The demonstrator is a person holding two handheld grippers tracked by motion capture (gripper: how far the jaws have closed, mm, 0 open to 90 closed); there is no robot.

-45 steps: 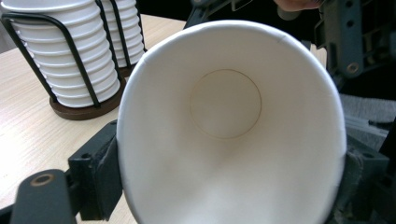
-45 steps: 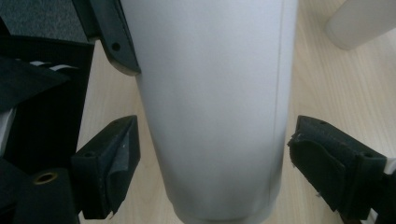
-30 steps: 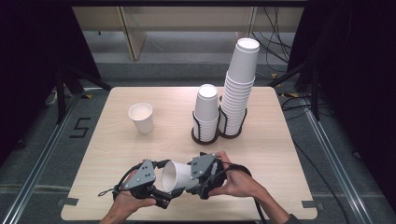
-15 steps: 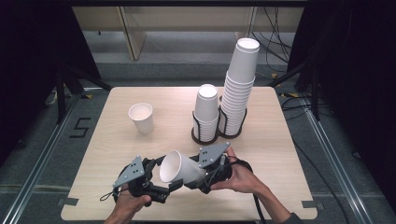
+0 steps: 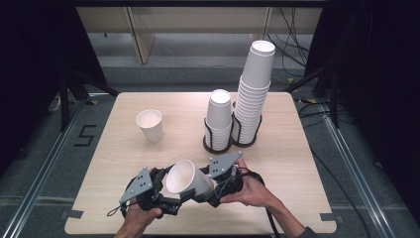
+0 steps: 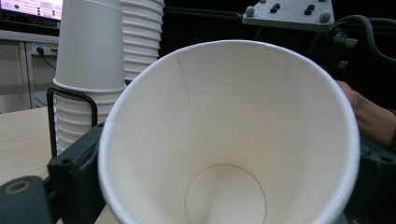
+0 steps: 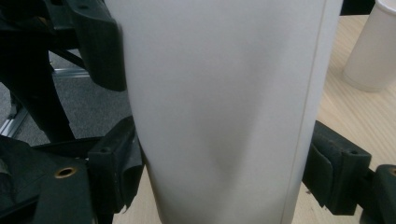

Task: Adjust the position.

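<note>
The cup (image 5: 185, 178) is held off the table (image 5: 297, 163) at about 6 o'clock, lying on its side with its mouth turned toward 10 o'clock. Both tools have it. The right tool (image 5: 210, 191) is clamped on the body, its black jaws pressed to either side of the white wall in the right gripper view. The left tool (image 5: 166, 198) has just been closing its jaws on the cup's rim end; in the left gripper view a black jaw lies against each side of the mouth, so it looks like a grip, though how firm I cannot tell.

My reading is that this is a handover between the tools, midway: one cup (image 5: 150, 125) already stands upright alone at 10 o'clock, and the held one is off the stacks but not yet set down. Left to do: one tool lets go, the cup is turned upright and placed.

Room: the near edge is just below the hands. Bare table lies open at 9 and 3 o'clock. The short stack (image 5: 219, 119) and tall stack (image 5: 253, 94) in their holder stand near 12 to 1 o'clock, close behind the right tool.
</note>
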